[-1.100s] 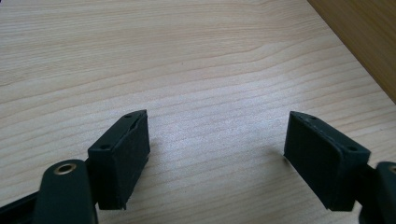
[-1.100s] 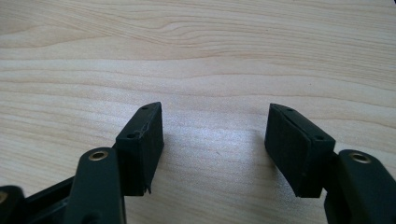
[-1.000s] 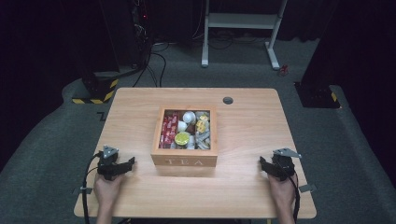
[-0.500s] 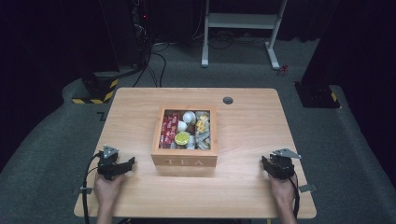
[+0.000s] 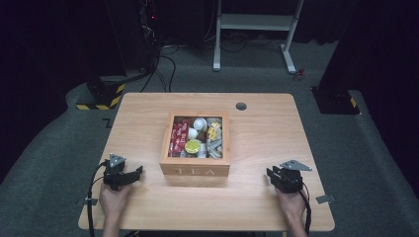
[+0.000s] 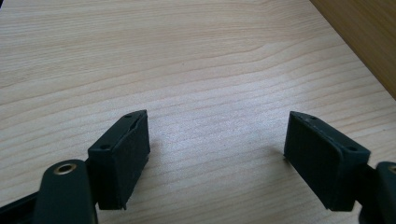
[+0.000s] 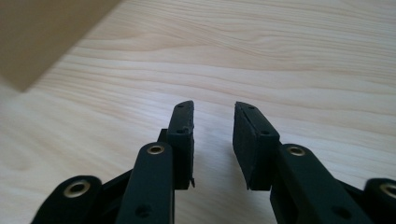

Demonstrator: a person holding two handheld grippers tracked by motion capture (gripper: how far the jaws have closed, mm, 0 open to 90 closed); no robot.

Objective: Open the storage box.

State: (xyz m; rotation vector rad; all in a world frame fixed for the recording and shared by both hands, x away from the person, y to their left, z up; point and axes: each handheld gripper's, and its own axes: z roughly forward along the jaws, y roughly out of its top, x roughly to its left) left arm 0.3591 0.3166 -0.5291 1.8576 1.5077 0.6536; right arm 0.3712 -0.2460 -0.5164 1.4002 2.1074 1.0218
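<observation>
In the high view the wooden tea box point(image 5: 195, 149) sits at the centre of the table point(image 5: 262, 128), packed with sachets and small pots; the left gripper point(image 5: 129, 176) rests at lower left, its jaws spread wide over bare wood with nothing between them. The right gripper point(image 5: 278, 178) rests at lower right; its jaws have just been closing, leaving a narrow empty gap.
</observation>
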